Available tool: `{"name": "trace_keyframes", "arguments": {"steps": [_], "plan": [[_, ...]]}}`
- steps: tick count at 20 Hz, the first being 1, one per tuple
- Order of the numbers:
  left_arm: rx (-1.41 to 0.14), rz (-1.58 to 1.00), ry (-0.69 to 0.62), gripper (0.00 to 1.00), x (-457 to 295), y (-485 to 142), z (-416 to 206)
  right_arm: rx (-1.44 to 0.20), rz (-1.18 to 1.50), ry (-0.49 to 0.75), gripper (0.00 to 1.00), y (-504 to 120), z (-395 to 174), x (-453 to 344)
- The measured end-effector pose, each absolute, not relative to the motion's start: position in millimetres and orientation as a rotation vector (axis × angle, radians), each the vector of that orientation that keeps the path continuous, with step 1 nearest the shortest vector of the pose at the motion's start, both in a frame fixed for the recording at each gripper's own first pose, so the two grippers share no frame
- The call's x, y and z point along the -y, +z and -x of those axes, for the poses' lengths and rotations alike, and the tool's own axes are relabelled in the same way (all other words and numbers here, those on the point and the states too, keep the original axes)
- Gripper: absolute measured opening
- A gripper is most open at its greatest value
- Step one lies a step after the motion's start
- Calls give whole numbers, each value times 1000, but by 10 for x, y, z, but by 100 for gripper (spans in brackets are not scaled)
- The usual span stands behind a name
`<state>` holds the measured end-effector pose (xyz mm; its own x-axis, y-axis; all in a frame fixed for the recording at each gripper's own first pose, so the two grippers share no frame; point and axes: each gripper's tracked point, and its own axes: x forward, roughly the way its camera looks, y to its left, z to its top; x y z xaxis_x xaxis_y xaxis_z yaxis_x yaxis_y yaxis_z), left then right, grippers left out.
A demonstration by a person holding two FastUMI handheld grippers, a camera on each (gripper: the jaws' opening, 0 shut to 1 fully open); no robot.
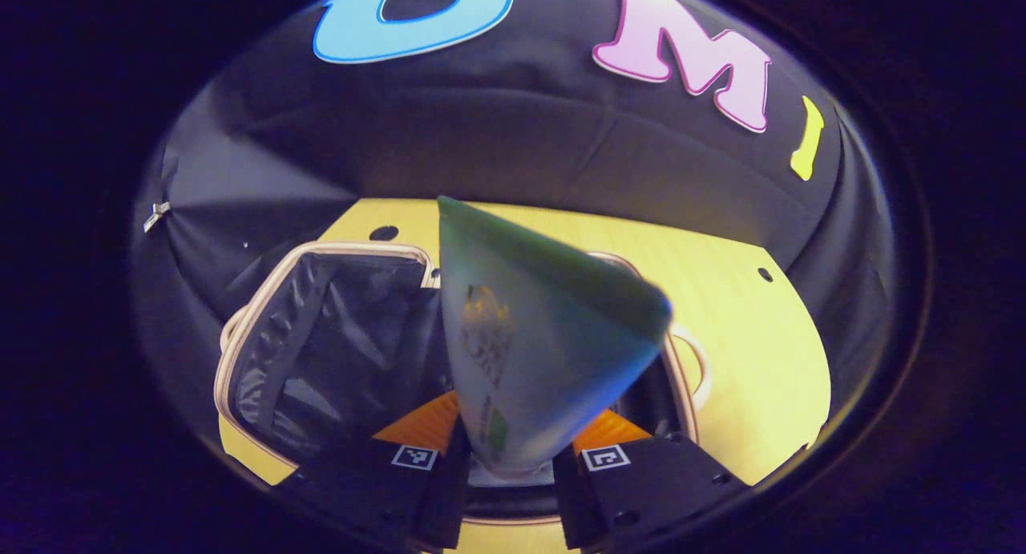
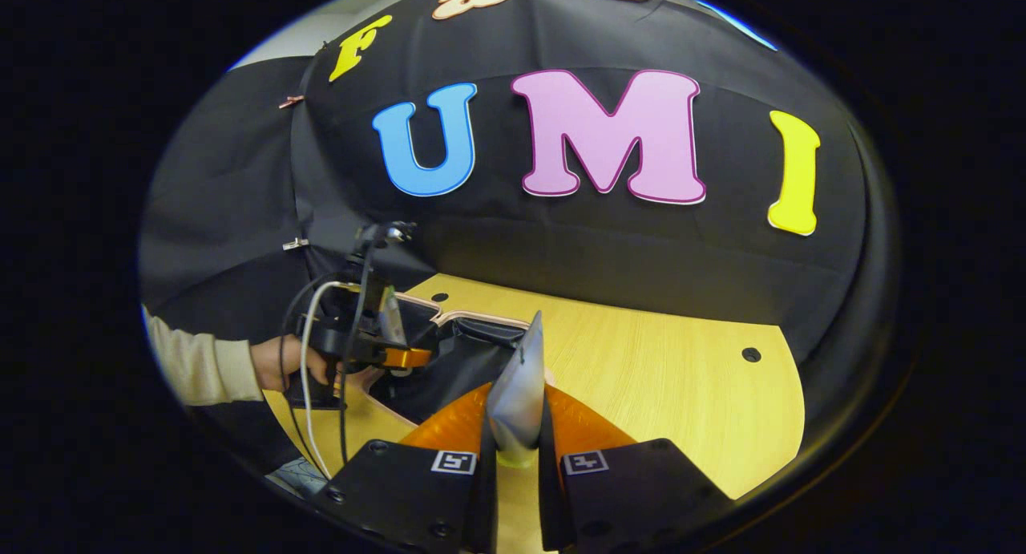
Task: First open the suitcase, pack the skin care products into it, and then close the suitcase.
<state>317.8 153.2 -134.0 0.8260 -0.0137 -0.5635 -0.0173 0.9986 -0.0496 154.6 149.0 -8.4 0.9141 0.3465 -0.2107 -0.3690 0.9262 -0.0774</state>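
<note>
A black cloth wall closes off the booth behind a pale yellow wooden table (image 1: 745, 337).

In the left gripper view, the left tongs (image 1: 513, 450) are clamped on the narrow end of a frosted tube (image 1: 529, 337) of skin care product. Its long axis runs forward and up from the fingers, widening to a flat green crimped edge that points towards the wall. A small printed motif shows on its side, too blurred to read. The tube hangs over the open suitcase (image 1: 321, 353), which lies on the table with its dark fabric lining exposed inside a light rim.

In the right gripper view, the right tongs (image 2: 517, 450) are closed on a second, silvery tube (image 2: 521, 386), seen edge-on, upright and leaning slightly away, its thin crimped end uppermost; its lower end appears yellowish green. Farther off to the left, a hand (image 2: 280, 365) in a light sleeve holds the left tongs (image 2: 393, 329) above the suitcase (image 2: 465, 337) at the table's far left corner.
</note>
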Motion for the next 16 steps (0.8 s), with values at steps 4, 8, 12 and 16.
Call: {"name": "trace_keyframes", "arguments": {"steps": [4, 8, 12, 16], "plan": [[-777, 20, -9, 51, -1659, -1659, -3308, -209, 133, 356, 25, -138, -1490, -1533], [-867, -19, -17, 45, -1660, -1786, -3435, -214, 116, 349, 24, -149, -1572, -1569], [-776, 3, 32, 45, -1733, -1638, -3437, -228, 119, 354, 24, -156, -1682, -1677], [-492, 161, 34, 83, -1841, -989, -3152, -269, 103, 380, 24, -252, -1886, -1934]]}}
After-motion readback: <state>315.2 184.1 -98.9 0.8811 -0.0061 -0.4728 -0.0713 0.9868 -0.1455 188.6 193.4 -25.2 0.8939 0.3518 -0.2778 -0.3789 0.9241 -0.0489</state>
